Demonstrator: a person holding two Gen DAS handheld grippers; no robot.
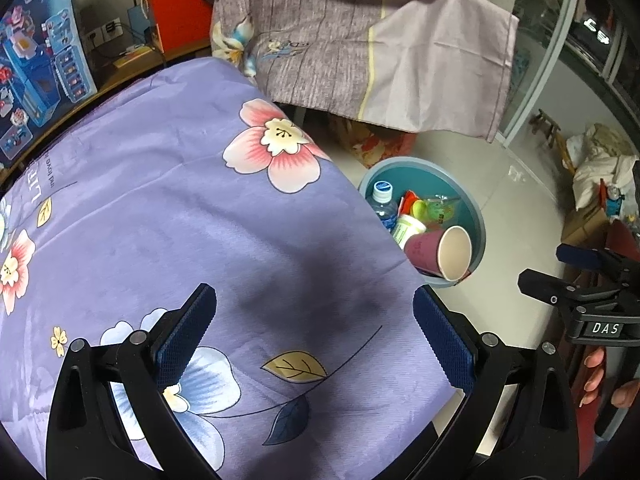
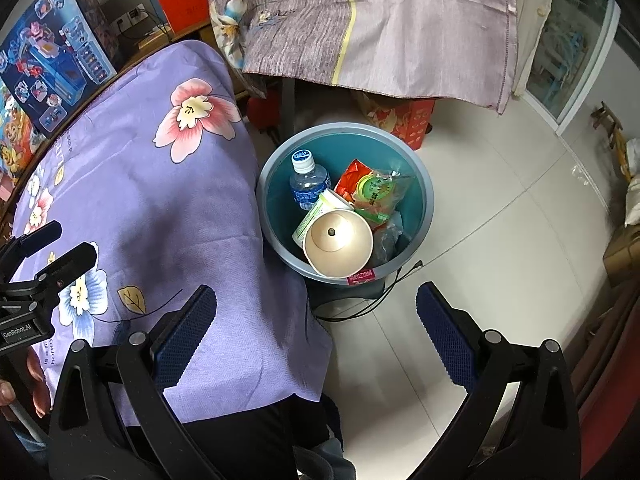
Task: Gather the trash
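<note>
Left wrist view shows the left tongs (image 1: 314, 336) spread wide and empty over the purple floral tabletop (image 1: 168, 216); the right tongs (image 2: 316, 334) gape empty too. Trash lies in the teal bin (image 2: 428, 204) on the floor, right of the tabletop: water bottle (image 2: 308, 184), paper cup (image 2: 338, 242), snack wrapper (image 2: 372, 190). Collection looks finished; next means scanning for leftovers. "DAS" and "GenRobot.AI" mark the tongs' bodies.

In the teal bin (image 2: 420, 184) we see a pink paper cup (image 2: 338, 242) at 6 o'clock, mouth up, and a water bottle (image 2: 308, 182) at 10 o'clock.
</note>
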